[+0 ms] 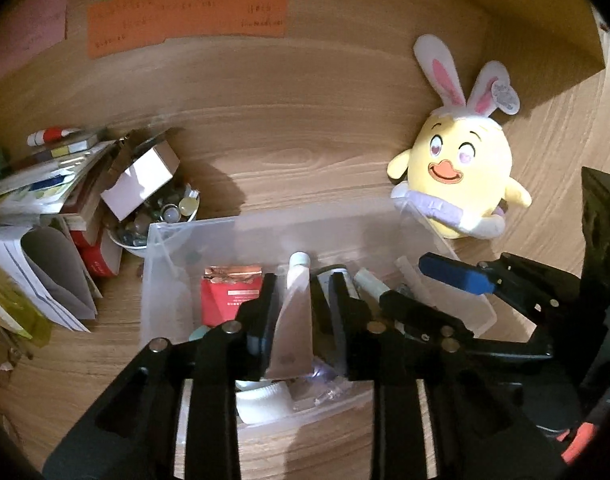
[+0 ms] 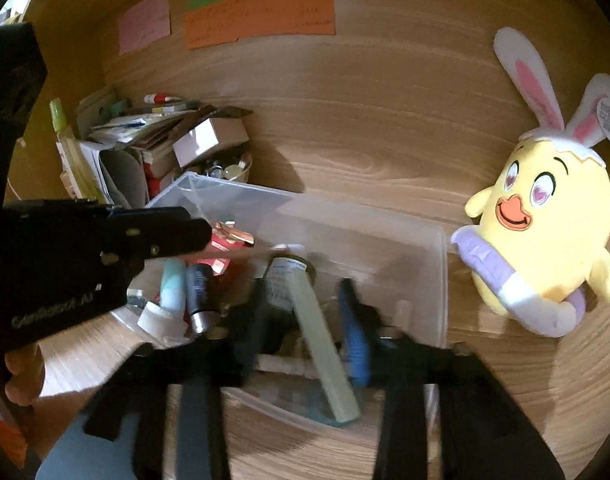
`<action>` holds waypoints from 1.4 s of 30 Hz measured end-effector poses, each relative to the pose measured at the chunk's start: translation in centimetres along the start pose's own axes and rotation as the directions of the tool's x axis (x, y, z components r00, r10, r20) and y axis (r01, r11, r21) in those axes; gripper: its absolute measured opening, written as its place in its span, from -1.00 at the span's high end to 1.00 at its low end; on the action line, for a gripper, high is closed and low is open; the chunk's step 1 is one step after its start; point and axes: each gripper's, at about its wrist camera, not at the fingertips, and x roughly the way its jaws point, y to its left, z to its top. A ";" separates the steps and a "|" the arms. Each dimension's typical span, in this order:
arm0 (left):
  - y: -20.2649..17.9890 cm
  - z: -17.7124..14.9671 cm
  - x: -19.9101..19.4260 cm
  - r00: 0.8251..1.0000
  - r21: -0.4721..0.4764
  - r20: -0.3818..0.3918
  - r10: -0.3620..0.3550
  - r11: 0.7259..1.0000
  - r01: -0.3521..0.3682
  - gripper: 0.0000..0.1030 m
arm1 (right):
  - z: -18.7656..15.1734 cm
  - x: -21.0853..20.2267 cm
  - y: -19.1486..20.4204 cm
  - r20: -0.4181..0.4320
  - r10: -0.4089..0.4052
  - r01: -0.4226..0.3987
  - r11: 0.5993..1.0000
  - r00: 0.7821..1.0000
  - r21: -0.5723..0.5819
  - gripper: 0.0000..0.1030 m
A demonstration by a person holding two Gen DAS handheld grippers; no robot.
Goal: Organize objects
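Observation:
A clear plastic bin [image 1: 153, 280] [image 2: 437, 280] sits on the wooden desk and holds several tubes, a red box [image 1: 229, 292] and a white cap. My left gripper [image 1: 303, 312] is over the bin with a white tube [image 1: 293, 320] between its fingers; the fingers sit close to the tube's sides. My right gripper [image 2: 305, 312] is over the bin too, with a pale yellow tube [image 2: 321, 340] between its spread fingers. The right gripper also shows in the left wrist view [image 1: 429, 280], open, at the bin's right end.
A yellow chick plush with rabbit ears [image 1: 461, 168] [image 2: 545, 232] leans at the right. A pile of books and papers [image 1: 45, 208], a small box [image 1: 141, 180] and a bowl of marbles [image 1: 177, 208] crowd the left. Coloured notes [image 2: 261, 12] hang on the back wall.

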 end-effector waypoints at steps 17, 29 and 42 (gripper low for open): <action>0.0 -2.5 -4.0 0.997 -0.010 0.071 0.040 0.999 -0.039 -0.10 | -0.3 -4.0 -0.8 0.052 0.043 -0.045 0.998 0.998 0.040 -0.02; -0.9 -5.1 -6.2 0.990 0.000 0.116 0.081 0.997 -0.082 -0.86 | -2.2 -7.2 -0.7 0.106 -0.002 -0.002 0.999 0.994 0.036 -0.68; -0.3 -6.9 -6.0 0.991 -0.037 0.088 0.098 0.995 -0.095 -0.89 | -4.2 -8.2 -0.3 0.105 -0.030 0.026 0.999 0.994 0.045 -0.96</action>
